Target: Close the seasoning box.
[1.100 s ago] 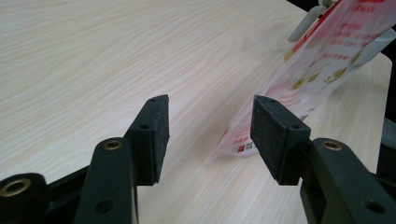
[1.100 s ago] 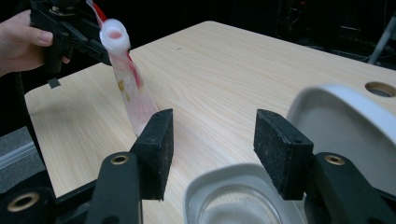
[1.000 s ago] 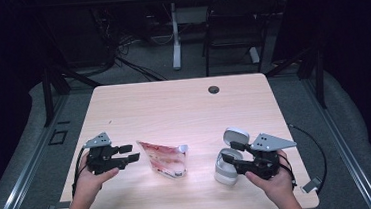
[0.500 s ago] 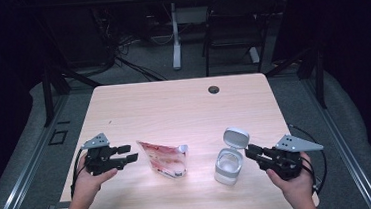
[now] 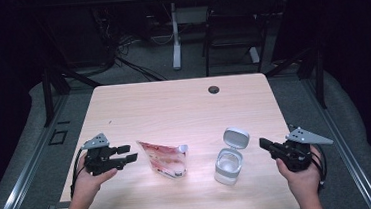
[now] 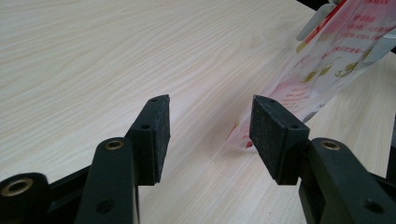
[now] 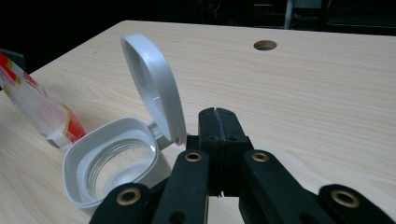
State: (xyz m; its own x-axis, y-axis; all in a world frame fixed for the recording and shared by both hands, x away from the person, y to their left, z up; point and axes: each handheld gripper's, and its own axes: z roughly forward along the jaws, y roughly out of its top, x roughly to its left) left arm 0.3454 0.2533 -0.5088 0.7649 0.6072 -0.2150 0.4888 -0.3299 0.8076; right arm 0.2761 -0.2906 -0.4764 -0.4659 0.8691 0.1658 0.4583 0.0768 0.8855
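High view: 2 grippers at near edge of table, pouch and jar between them. Left gripper sits just left of pouch, jaws apart, nothing held; left gripper view has pouch corner just past the right pad, not touching. Right gripper is right of jar, near but apart from it, jaws pressed together on nothing; right gripper view confirms, tips by the jar's hinge side. Jar stands upright, flip lid open and tilted back, mouth clear; inside looks empty or close to it, hard to tell thru the glare. Pouch lies flat on table, red/white print, spout end toward jar.

Progress, my read: job looks like filling jar from pouch. Lid-open step done. Left: grab pouch w/ left gripper, lift, tip spout over jar mouth, pour, then shut lid. Pouch not yet gripped, so approx early-mid stage. Right gripper prob needs to steady jar during pour.
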